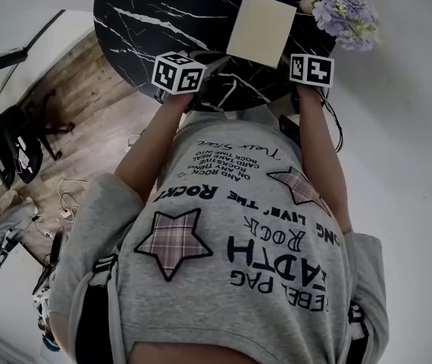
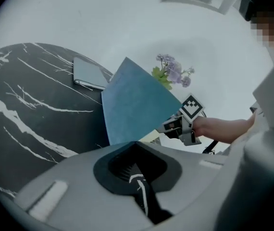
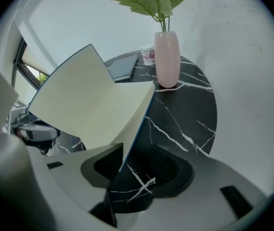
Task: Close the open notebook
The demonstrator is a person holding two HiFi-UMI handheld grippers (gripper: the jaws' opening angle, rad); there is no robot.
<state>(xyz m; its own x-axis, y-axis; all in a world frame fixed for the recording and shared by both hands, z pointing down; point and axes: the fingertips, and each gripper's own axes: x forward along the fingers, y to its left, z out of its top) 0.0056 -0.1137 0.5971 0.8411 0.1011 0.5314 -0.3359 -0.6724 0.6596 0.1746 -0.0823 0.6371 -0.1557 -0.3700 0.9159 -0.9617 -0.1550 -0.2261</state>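
A grey printed shirt point(image 1: 239, 256) was seen nearest in the head view, and past it a gripper was carried in each hand at the near rim of the round black marbled worktop point(image 2: 26, 109). The fingers of the left gripper point(image 2: 136, 145) were closed on the lower edge of the notebook point(image 2: 136, 107), whose blue cover was held raised and tilted above the worktop. The fingers of the right gripper point(image 3: 133, 170) were set apart. The near edge of the notebook's other half, blue outside and cream inside, was seen standing between them, and contact with either finger could not be made out. The notebook was found partly open in a V between the two grippers, near the worktop's front edge, with its cream pages turned towards the right gripper. Beyond it a grey tablet point(image 2: 90, 73) was laid flat on the worktop, with a small cup point(image 3: 148, 55) just beside it. Further right a pink vase point(image 3: 167, 59) was stood upright, and purple flowers point(image 2: 174, 74) with green leaves were held in it. A wooden floor point(image 1: 79, 89) was seen left of the worktop.
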